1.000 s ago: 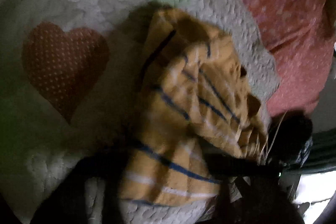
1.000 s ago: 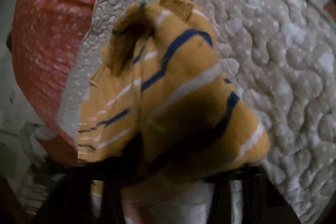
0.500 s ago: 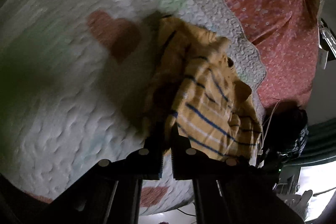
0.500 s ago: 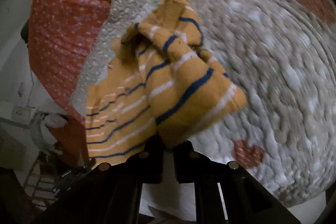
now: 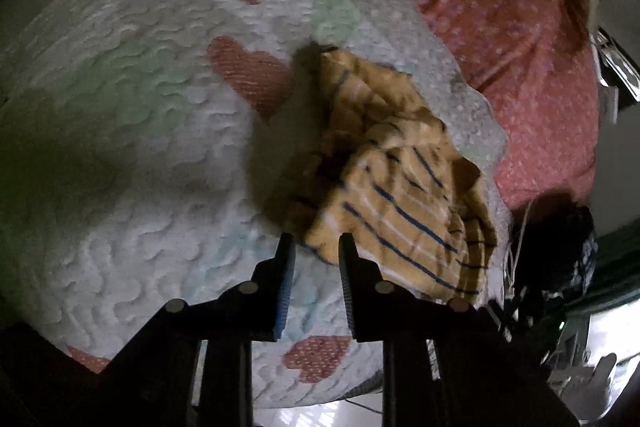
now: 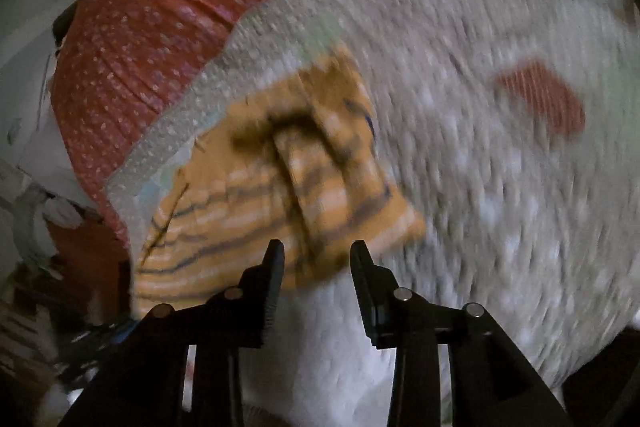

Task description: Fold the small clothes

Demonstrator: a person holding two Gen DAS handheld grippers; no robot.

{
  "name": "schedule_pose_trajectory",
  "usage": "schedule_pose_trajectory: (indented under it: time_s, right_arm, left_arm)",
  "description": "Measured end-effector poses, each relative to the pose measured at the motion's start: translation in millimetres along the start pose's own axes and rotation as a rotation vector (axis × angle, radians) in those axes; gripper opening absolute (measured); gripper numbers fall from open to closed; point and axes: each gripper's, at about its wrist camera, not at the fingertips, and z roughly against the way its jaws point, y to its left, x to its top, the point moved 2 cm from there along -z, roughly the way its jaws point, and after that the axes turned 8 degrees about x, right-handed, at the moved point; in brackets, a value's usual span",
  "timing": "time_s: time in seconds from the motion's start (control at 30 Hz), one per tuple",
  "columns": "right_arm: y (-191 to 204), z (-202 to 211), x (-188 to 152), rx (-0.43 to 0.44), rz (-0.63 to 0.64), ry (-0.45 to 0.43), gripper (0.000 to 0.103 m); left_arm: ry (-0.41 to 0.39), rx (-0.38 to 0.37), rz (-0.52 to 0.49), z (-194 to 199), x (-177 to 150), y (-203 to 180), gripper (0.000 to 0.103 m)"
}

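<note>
The little yellow striped garment (image 5: 394, 187) is lying in a rumpled heap on the white quilt (image 5: 140, 155) that covers the bed, close to the quilt's scalloped edge where the red dotted bedspread (image 5: 520, 39) begins. It is bunched over itself, with one flap doubled across the middle, but no clean edges are lining up, so I would say the folding is barely begun: at best a rough first turn, with the flattening and the proper folds all left to do.

The left claw (image 5: 316, 247) is hanging just over the near corner of the cloth with its jaws opening, and nothing is caught between them. The right claw (image 6: 318, 255) is likewise opening above the near hem, released, the fabric lying free below it. The right view is blurred, so finer creases there are hard to make out.
</note>
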Motion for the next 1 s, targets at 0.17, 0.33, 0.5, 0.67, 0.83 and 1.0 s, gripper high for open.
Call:
schedule_pose_trajectory:
  time_s: [0.17, 0.33, 0.5, 0.67, 0.83, 1.0]
  right_arm:
    - [49.1, -39.9, 31.8, 0.001, 0.213, 0.057, 0.037]
    - [78.2, -125.3, 40.9, -0.004, 0.369, 0.255, 0.037]
    - [49.7, -172.4, 84.1, -0.162, 0.398, 0.196, 0.031]
    - [15.0, -168.9, 125.4, -0.054, 0.200, 0.149, 0.029]
    - [-21.7, -149.7, 139.9, 0.074, -0.031, 0.104, 0.029]
    - [-31.6, -116.6, 150.9, 0.007, -0.083, 0.048, 0.034]
  left_arm:
    - [0.012, -0.042, -0.146, -15.9, 25.6, -56.1, 0.035]
    - [0.028, -0.003, -0.316, -68.8, 66.8, -123.1, 0.035]
    - [0.048, 0.195, -0.374, -134.9, 103.1, -142.6, 0.035]
    - [0.094, 0.051, -0.031, -149.9, 149.9, -79.6, 0.015]
    - [0.144, -0.102, 0.144, -146.4, 152.4, -43.4, 0.012]
    - [0.098, -0.099, 0.161, -110.9, 155.1, -32.9, 0.019]
